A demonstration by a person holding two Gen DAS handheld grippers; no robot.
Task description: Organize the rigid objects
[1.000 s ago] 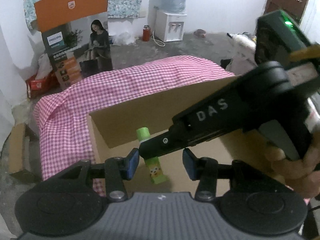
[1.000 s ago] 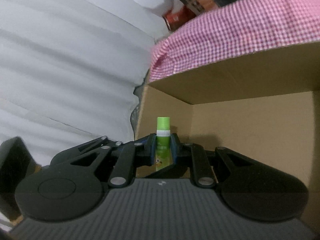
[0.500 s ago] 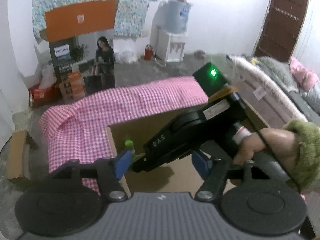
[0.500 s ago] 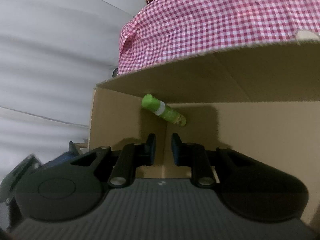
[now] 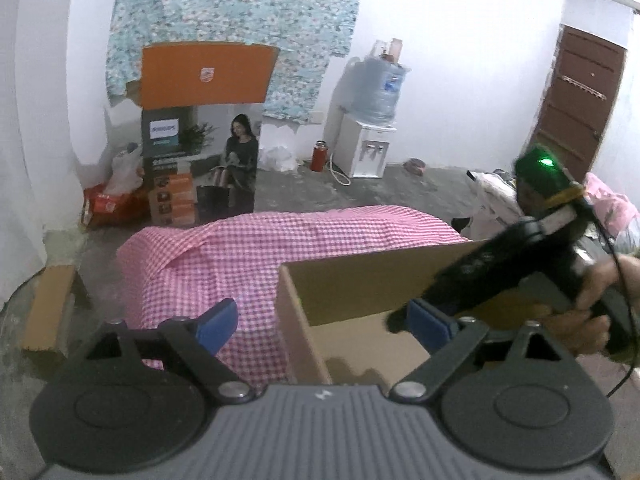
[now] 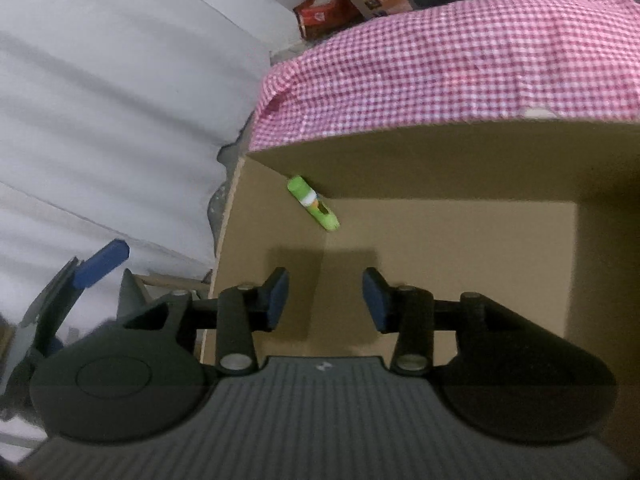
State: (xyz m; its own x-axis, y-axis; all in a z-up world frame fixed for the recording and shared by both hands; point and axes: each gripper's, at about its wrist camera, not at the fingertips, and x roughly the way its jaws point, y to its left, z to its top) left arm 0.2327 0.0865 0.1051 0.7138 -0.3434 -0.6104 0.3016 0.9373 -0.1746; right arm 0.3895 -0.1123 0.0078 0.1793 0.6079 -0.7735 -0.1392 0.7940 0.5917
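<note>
water dispenser (image 5: 366, 148), brown door (image 5: 576, 106), checked cloth (image 5: 280, 248)

I see a small green glue stick (image 6: 313, 209) with a white band. It lies on its side on the cardboard box (image 6: 440, 248) floor, in the far left corner.

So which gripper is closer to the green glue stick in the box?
Right. The right gripper hangs open inside the cardboard box, just short of the green glue stick. The left gripper, also open, is back outside over the box's left wall.
</note>
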